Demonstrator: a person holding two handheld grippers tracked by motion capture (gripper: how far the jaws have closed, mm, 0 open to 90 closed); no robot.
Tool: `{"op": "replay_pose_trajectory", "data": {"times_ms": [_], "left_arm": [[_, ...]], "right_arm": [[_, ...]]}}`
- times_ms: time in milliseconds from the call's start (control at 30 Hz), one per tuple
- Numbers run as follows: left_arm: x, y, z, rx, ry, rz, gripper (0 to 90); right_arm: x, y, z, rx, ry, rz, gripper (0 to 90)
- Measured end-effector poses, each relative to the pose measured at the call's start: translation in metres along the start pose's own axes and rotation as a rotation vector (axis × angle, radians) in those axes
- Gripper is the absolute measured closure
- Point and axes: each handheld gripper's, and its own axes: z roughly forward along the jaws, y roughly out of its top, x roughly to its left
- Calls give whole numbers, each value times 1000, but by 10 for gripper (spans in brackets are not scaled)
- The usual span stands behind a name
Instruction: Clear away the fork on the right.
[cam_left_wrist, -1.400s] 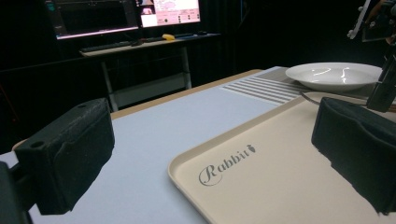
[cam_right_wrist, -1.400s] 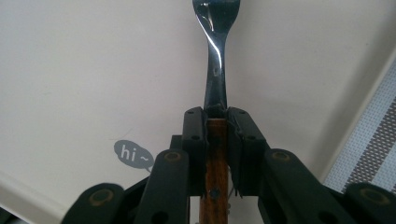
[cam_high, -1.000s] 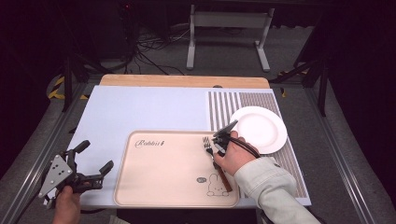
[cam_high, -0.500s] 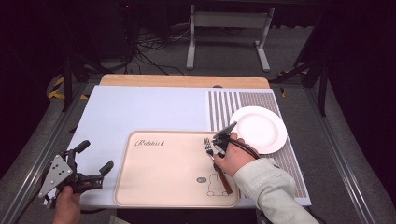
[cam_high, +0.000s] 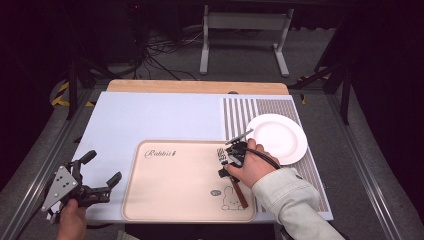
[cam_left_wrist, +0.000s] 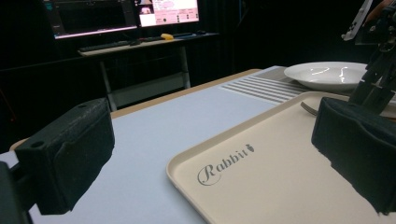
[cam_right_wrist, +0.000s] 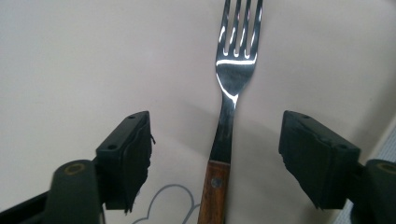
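Dark studio surrounds the counter. On the beige plastic tray, right side, lies the wooden-handled steel fork, between the right gripper's just-opened jaws, untouched; lift straight up without nudging it. Left gripper spread, empty.

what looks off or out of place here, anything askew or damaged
Nothing stands out. The fork lies flat on the beige tray, between the jaws of the right gripper, which have just been opening and stand clear of it. The white plate sits empty beside the tray.
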Motion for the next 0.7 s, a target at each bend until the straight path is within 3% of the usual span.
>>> {"op": "replay_pose_trajectory", "data": {"times_ms": [133,267,300,433,500,533,633,700], "left_arm": [[0,0,0,-1,0,2,1],[0,0,0,0,1,2,1],[0,0,0,-1,0,2,1],[0,0,0,0,1,0,1],[0,0,0,1,0,1,1],[0,0,0,1,0,1,1],[0,0,0,1,0,1,1],[0,0,0,0,0,1,1]], "right_arm": [[0,5,-5,-83,13,-108,149],[-2,10,-7,-152,49,-143,139],[-4,13,-7,-189,57,-165,172],[-8,17,-6,-232,88,-225,319],[-11,19,-3,-264,113,-291,349],[-11,20,-2,-286,111,-337,408],[-13,21,0,-276,104,-418,590],[-13,22,2,-266,122,-438,701]]}}
